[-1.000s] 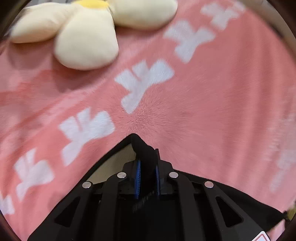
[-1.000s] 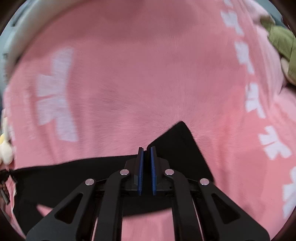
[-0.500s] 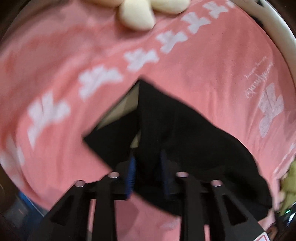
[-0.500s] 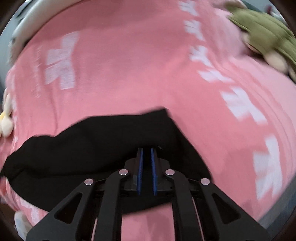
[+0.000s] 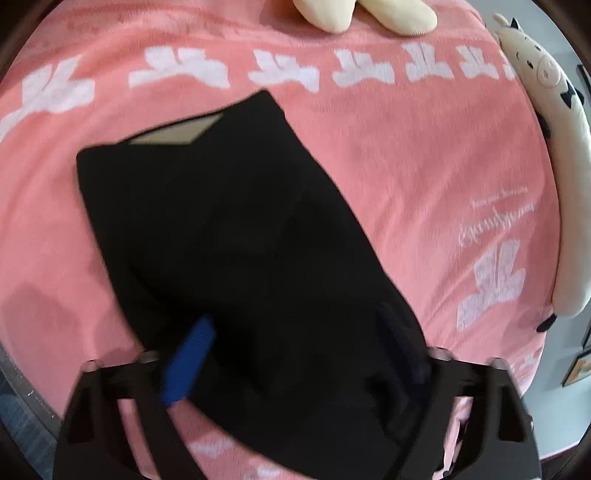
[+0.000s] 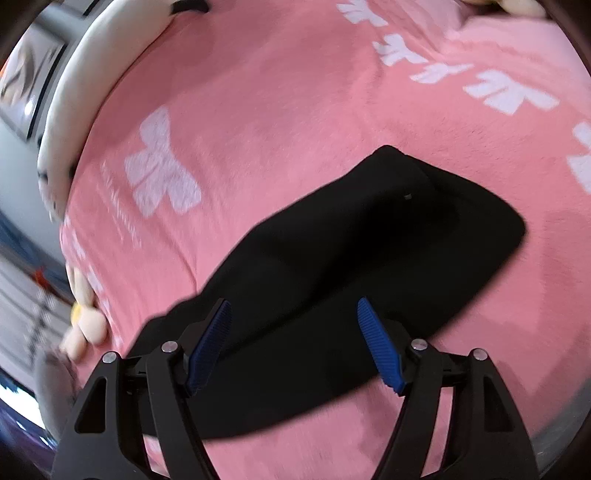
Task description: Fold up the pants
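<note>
The black pants (image 5: 236,236) lie folded flat on the pink blanket (image 5: 424,155), with the beige waistband lining showing at the far end. My left gripper (image 5: 295,347) is open above the near end of the pants and holds nothing. In the right wrist view the pants (image 6: 351,266) stretch from the near left to the far right. My right gripper (image 6: 295,343) is open above their near part, blue pads apart and empty.
A cream flower-shaped plush (image 5: 365,14) lies at the far edge. A long white cow plush (image 5: 554,155) runs along the right side of the blanket and shows again in the right wrist view (image 6: 85,96). The bed edge is near the lower left.
Both grippers were shut on the pants and carried the held edge over. Now both have opened, let go and pulled back, and the pants lie folded on the blanket.
</note>
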`<act>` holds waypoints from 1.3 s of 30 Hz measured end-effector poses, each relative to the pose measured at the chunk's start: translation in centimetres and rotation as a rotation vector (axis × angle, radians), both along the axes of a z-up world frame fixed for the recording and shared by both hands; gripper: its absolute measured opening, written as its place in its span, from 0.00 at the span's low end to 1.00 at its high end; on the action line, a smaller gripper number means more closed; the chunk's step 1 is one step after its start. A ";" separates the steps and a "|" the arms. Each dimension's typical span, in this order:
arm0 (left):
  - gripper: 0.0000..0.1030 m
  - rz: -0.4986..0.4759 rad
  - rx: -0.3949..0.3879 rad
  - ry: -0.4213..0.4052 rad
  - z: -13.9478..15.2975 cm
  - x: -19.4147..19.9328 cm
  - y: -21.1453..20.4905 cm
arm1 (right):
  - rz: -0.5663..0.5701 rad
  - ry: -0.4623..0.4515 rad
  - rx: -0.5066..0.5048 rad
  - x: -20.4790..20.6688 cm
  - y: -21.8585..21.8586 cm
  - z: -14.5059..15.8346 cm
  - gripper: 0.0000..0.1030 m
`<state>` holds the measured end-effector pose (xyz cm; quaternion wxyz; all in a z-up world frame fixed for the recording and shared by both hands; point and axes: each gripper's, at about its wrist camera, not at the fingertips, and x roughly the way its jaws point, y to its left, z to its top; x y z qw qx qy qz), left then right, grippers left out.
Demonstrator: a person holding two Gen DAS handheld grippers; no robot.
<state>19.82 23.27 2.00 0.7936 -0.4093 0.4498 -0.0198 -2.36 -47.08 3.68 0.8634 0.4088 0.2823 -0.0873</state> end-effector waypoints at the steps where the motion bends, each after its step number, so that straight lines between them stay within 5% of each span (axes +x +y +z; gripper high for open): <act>1: 0.32 -0.002 0.016 -0.008 0.2 0.4 0.2 | -0.021 -0.004 0.019 0.5 -0.6 -0.2 0.67; 2: 0.17 -0.009 0.034 -0.012 0.5 0.8 0.3 | -0.044 -0.008 0.034 1.0 -1.2 -0.3 0.67; 3: 0.07 -0.025 0.049 -0.019 0.8 1.2 0.4 | -0.068 -0.007 0.047 2.1 -2.2 -0.6 0.56; 4: 0.05 -0.039 0.069 -0.029 1.3 1.7 0.6 | -0.076 0.012 0.047 3.0 -2.8 -0.9 0.39; 5: 0.05 -0.043 0.079 -0.035 1.6 1.7 0.9 | -0.077 0.031 0.044 3.9 -3.4 -0.9 0.04; 9: 0.04 -0.069 0.105 -0.100 5.5 1.0 2.6 | -0.031 -0.162 -0.060 2.9 -2.0 5.9 0.03; 11: 0.04 -0.079 0.124 -0.097 6.4 0.3 3.3 | -0.009 -0.162 -0.174 1.6 -1.4 7.9 0.03; 14: 0.04 -0.085 0.252 -0.021 4.5 0.1 4.1 | -0.047 0.039 -0.164 1.2 -3.9 3.4 0.03; 16: 0.05 -0.111 0.263 0.065 0.9 0.4 4.6 | -0.057 0.127 -0.131 0.9 -4.9 0.1 0.03; 18: 0.05 -0.099 0.228 0.103 -1.5 0.0 5.1 | -0.061 0.144 -0.122 0.4 -4.5 -1.3 0.03; 22: 0.08 -0.101 0.241 0.045 -0.4 -0.5 4.9 | -0.067 0.103 -0.109 0.3 -4.1 -0.5 0.03; 24: 0.20 -0.108 0.236 0.033 0.5 -0.4 4.7 | -0.057 0.093 -0.114 0.3 -3.9 0.3 0.04; 25: 0.52 -0.107 0.242 0.029 1.0 -0.3 4.7 | -0.050 0.099 -0.123 0.5 -3.8 0.6 0.06; 27: 0.93 -0.083 0.268 0.026 1.4 -0.3 4.6 | -0.039 0.130 -0.133 1.1 -3.6 0.4 0.12; 28: 0.93 -0.064 0.281 0.020 1.5 -0.1 4.4 | -0.038 0.142 -0.129 1.3 -3.6 0.2 0.16; 29: 0.93 -0.067 0.277 0.020 1.3 0.3 4.1 | -0.050 0.159 -0.116 1.8 -3.7 -0.3 0.33; 30: 0.89 -0.080 0.266 0.028 0.9 1.1 4.0 | -0.060 0.163 -0.111 1.7 -3.9 -0.5 0.41; 32: 0.49 -0.088 0.268 0.043 0.2 1.7 3.7 | -0.078 0.159 -0.130 2.3 -3.8 -0.6 0.04; 33: 0.02 -0.090 0.292 0.059 0.1 2.0 3.7 | -0.066 0.145 -0.126 2.9 -3.6 0.2 0.03; 37: 0.04 -0.094 0.297 -0.060 4.5 0.8 4.6 | 0.005 -0.129 -0.232 1.1 -0.7 8.3 0.03; 39: 0.04 -0.115 0.348 -0.052 4.6 0.0 4.6 | 0.001 -0.075 -0.337 0.5 -0.4 8.0 0.03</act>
